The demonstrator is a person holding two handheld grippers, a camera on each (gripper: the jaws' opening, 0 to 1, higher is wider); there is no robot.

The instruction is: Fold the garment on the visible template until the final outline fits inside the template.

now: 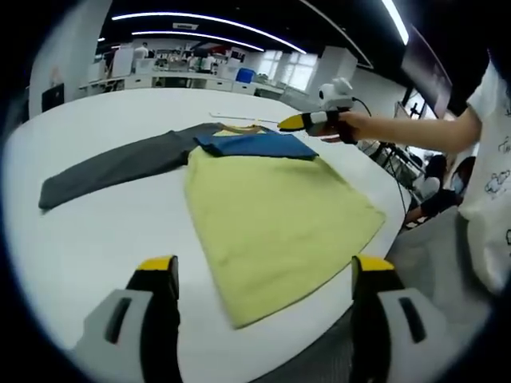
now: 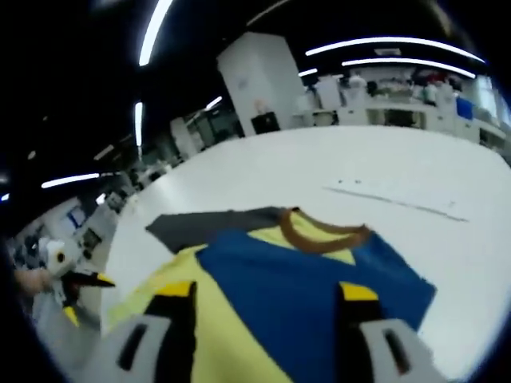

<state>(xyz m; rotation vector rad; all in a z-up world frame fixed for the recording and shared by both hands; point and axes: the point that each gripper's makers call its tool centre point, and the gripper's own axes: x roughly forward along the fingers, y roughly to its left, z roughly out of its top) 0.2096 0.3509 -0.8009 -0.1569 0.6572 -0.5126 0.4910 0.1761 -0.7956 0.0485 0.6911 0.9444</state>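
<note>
A T-shirt lies flat on the white table [image 1: 104, 231]. Its yellow-green body [image 1: 271, 215] reaches toward the near edge, a blue panel [image 1: 255, 144] is folded across the top, and one grey sleeve [image 1: 120, 163] stretches out to the left. My left gripper [image 1: 263, 267] is open, its yellow-tipped jaws hovering above the shirt's near hem without touching it. A person's hand holds my right gripper [image 1: 299, 122] at the collar end. In the right gripper view, the right gripper [image 2: 267, 291] is open just above the blue panel [image 2: 303, 279], with the brown collar [image 2: 323, 238] beyond it.
The table edge runs close along the shirt's right side, where the person [image 1: 487, 159] stands. A thin line [image 2: 391, 199] marks the table beyond the collar. My left gripper [image 2: 84, 281] shows at the left of the right gripper view. Desks and shelves fill the room's background.
</note>
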